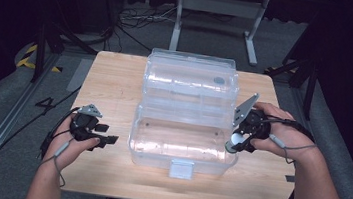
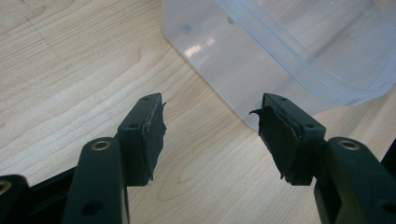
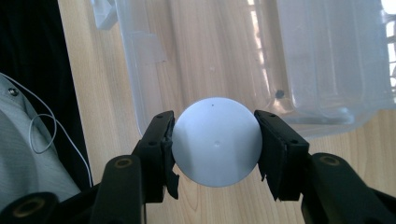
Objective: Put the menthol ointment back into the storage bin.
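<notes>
Two fingers of right gripper point(image 3: 215, 149) clamped on white ball point(image 3: 215, 141), one at ball's 9 o'clock, other at 3. Ball held at right edge of clear open bin point(image 1: 183, 130). Left gripper point(image 2: 212, 135) fingers apart, empty, over desk point(image 1: 116, 80), bin at 1 o'clock.

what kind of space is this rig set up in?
Probably a lab or data-collection workspace, not a home. A small wooden table stands alone on grey floor with loose cables behind it, dark surroundings, and yellow-black hazard tape at left. The right gripper holds a white ball beside a clear plastic box.
</notes>
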Demonstrator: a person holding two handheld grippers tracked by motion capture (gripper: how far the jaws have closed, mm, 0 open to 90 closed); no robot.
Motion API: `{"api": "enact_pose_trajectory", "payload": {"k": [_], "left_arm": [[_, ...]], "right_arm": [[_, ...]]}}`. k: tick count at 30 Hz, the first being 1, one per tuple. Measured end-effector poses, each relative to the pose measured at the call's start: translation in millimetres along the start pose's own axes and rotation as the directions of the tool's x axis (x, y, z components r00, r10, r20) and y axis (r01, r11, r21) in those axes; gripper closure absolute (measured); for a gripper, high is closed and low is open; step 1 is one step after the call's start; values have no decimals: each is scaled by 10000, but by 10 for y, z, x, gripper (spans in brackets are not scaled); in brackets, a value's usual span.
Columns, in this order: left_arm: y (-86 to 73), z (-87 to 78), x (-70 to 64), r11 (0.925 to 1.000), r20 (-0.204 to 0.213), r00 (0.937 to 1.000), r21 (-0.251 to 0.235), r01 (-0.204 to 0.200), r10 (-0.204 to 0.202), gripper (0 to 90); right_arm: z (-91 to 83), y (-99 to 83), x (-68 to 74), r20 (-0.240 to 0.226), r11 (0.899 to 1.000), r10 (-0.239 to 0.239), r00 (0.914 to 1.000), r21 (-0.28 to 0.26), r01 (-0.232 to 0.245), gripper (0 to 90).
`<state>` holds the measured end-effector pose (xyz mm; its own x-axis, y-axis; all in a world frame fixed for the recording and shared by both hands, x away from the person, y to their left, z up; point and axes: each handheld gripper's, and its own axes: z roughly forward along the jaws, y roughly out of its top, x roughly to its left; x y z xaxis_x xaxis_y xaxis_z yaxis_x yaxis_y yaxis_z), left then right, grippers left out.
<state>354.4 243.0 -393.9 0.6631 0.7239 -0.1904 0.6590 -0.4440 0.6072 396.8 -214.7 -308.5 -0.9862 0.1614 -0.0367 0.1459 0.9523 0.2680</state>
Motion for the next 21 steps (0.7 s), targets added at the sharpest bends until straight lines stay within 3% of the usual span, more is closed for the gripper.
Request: {"api": "enact_pose_trajectory", "payload": {"k": [13,21], "left_arm": [[-3,-6,5,10000,-42,10000,-24,-53,53,411],[-6,-7,6,10000,-2,10000,-10,-18,18,411]], "right_arm": [[159,67,-32,-304,9981,-604,9977,133,608,505],[294,76,-52,-592,9975,-646,9962,263,662,506]]}}
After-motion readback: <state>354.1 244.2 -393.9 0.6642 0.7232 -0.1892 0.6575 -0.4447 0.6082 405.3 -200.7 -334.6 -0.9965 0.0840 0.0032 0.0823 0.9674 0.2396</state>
